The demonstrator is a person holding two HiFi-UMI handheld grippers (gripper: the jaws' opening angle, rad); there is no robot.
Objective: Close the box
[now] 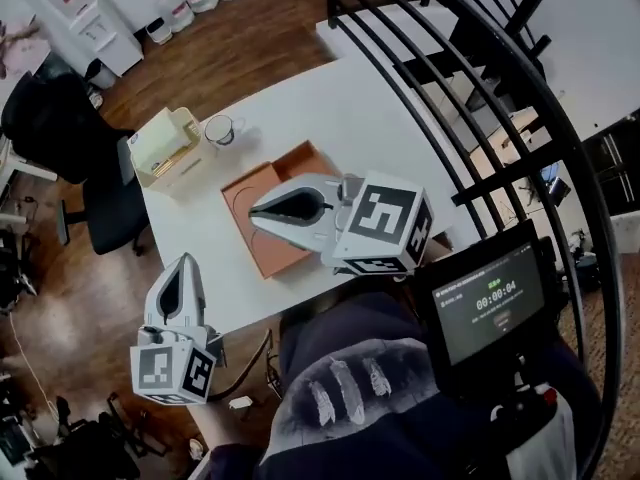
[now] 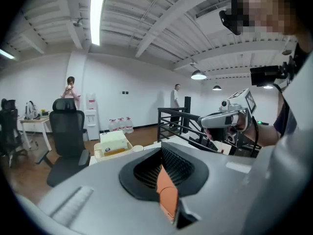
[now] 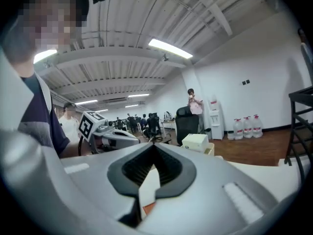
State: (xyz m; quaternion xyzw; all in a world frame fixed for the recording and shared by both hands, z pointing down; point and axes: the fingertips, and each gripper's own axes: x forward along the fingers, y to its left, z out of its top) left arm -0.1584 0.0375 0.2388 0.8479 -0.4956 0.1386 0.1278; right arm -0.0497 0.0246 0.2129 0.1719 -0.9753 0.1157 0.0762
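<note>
While the brown box (image 1: 258,206) lies opened flat on the white table (image 1: 345,108), both grippers are clenched, nothing held.
Right gripper (image 1: 256,211) hangs directly over the box. Left gripper (image 1: 184,262) sits off the table edge, on the person's side of the box. Mug (image 1: 220,130) and cream basket (image 1: 165,146) stand beyond the box.

Head view — high over the white rectangular desk (image 1: 330,108), facing steeply down; left gripper (image 1: 183,263) and right gripper (image 1: 258,211) both in frame.
Left gripper view — low, off the desk's near corner, facing level across the room.
Right gripper view — close over the desk, likewise level.
Shared by all three: black office chair (image 1: 60,128), cream plastic bin (image 1: 165,148). Each gripper view shows the other gripper.
</note>
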